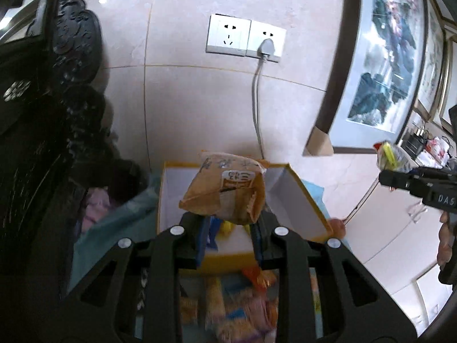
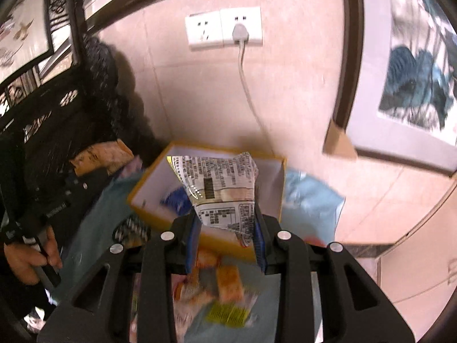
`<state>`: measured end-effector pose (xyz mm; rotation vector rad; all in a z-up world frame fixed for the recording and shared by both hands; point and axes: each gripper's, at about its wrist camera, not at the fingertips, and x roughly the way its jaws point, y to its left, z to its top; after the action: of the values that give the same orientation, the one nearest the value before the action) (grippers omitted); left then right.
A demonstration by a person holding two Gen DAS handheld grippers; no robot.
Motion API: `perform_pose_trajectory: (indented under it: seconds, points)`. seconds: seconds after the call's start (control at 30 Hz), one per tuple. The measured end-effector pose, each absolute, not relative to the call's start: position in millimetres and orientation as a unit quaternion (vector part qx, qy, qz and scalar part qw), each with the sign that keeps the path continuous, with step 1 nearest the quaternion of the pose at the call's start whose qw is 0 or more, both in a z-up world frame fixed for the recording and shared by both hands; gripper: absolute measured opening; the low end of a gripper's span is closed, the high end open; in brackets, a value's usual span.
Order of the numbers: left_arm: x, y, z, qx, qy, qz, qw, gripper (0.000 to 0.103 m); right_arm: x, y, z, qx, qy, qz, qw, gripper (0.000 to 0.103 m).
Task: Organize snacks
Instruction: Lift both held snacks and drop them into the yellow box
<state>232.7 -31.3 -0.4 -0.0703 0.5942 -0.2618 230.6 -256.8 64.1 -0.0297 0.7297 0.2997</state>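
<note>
My left gripper [image 1: 231, 223] is shut on a tan-orange snack packet [image 1: 225, 188], held up in front of an open yellow box [image 1: 297, 200] with a white inside. In the right wrist view my right gripper [image 2: 225, 223] is shut on a silvery packet [image 2: 220, 188] printed with text and a barcode, above the same yellow box [image 2: 148, 214]. That box holds a blue packet [image 2: 177, 200]. Loose snacks [image 2: 222, 291] lie blurred on a teal cloth [image 2: 85, 243] below both grippers. The left view shows the right gripper [image 1: 384, 178] at the right edge with its packet [image 1: 390, 157].
Dark carved wooden furniture [image 1: 42, 114] stands at the left. Behind the box, the tiled wall has a double socket [image 1: 245, 38] with a plugged cord hanging down. Framed paintings [image 1: 385, 65] lean at the right, above a white cabinet [image 1: 394, 228]. A hand [image 2: 25, 257] grips the left tool.
</note>
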Motion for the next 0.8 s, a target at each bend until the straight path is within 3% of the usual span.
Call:
perform_pose_trajectory:
  seconds: [0.07,0.1,0.13,0.17,0.4,0.8]
  points:
    - [259,-35,3,-0.019,0.296,-0.115,0.948,0.029,257,-254,69,-0.01,0.357,0.141,0.923,0.033]
    - [267,-36,2,-0.013,0.299,-0.105,0.948,0.041,271,-253,69,-0.007,0.365,0.142,0.92,0.036]
    - [278,-37,-1,-0.007,0.307,-0.091,0.947,0.06,285,-254,65,-0.001,0.377,0.143,0.915,0.041]
    - [292,-37,-8,-0.001,0.325,-0.064,0.943,0.097,295,-252,60,-0.002,0.384,0.136,0.913,0.052]
    - [275,-32,-35,0.051,0.333,-0.04,0.941,0.1,288,-253,15,-0.016,0.413,0.117,0.903,0.054]
    - [163,-10,-105,-0.003,0.388,-0.048,0.921,0.1,187,-260,-94,-0.014,0.501,0.105,0.859,0.055]
